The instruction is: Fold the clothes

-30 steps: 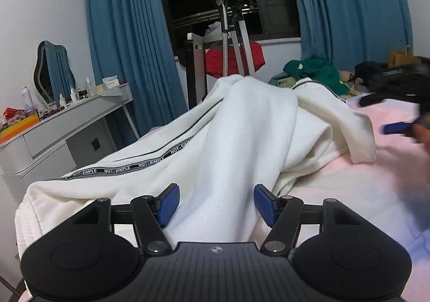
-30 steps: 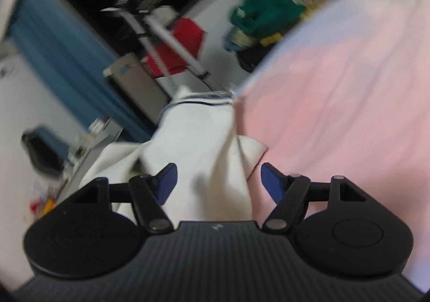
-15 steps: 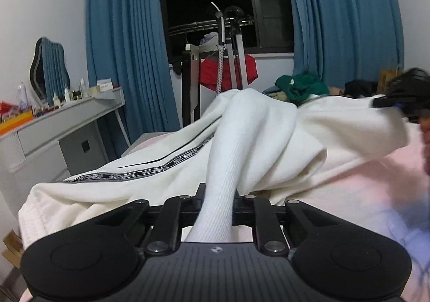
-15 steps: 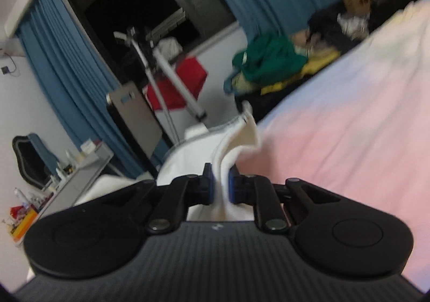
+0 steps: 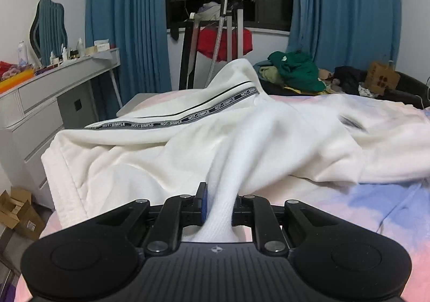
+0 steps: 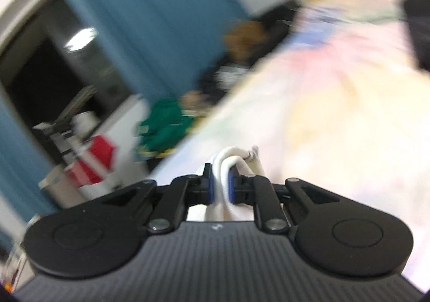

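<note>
Both your grippers are clamped on the white garment (image 5: 209, 146), which lies crumpled across the pink bed (image 5: 362, 210). Your left gripper (image 5: 218, 205) pinches a fold that runs away toward twelve o'clock; your right gripper (image 6: 221, 189) pinches a bunched edge, the bed stretching toward one o'clock.

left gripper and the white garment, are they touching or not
Touching. The left wrist view shows the left gripper with its blue pads closed on a bunched fold of the white garment, fabric squeezed between them.
</note>
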Demonstrator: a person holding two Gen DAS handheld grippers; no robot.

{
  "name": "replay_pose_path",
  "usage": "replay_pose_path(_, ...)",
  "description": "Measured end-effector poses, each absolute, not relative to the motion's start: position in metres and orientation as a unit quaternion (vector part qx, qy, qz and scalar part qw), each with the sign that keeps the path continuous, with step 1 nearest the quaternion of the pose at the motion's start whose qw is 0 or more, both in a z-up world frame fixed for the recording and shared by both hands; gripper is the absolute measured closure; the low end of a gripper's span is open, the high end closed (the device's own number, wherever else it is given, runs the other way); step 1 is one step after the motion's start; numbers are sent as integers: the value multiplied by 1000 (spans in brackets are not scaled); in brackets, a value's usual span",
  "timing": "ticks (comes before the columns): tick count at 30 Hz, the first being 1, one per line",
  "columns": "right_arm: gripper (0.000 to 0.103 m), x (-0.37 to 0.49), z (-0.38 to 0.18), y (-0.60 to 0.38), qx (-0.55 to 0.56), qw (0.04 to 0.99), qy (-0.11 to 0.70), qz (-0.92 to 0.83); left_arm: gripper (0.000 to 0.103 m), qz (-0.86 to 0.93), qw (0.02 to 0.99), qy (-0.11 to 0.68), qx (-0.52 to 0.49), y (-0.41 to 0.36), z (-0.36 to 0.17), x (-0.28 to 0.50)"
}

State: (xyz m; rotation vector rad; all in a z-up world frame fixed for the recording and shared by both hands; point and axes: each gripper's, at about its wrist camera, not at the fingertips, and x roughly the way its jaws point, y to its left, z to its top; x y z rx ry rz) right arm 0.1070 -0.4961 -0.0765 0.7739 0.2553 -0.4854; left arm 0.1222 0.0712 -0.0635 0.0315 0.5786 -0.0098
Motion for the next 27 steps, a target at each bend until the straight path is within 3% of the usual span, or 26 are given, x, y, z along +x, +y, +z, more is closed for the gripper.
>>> replay_pose_path(8, 87, 91, -122, -533, 369, 859, 184, -303, 84, -11, 951, 302, 71, 47, -86, 122)
replay_pose_path(12, 84, 98, -120, -518, 351, 856, 202, -321, 68, -31, 954, 283, 98, 37, -88, 116)
replay_pose_path(15, 65, 99, -112, -510, 332, 860, 197, -334, 54, -51, 954, 274, 109, 30, -89, 112)
replay_pose_path(17, 34, 100, -104, -503, 314, 866, 193, -337, 46, -57, 957, 265, 105, 25, -87, 111)
replay_pose_path(19, 21, 96, -91, -490, 288, 880, 180, -333, 35, -60, 960, 255, 96, 20, -85, 111)
replay_pose_path(21, 20, 92, -76, -477, 261, 893, 166, -326, 27, -63, 965, 241, 87, 13, -83, 110)
replay_pose_path(27, 20, 83, -49, -438, 250, 923, 153, -251, 24, -75, 969, 216, 90, -13, -72, 118)
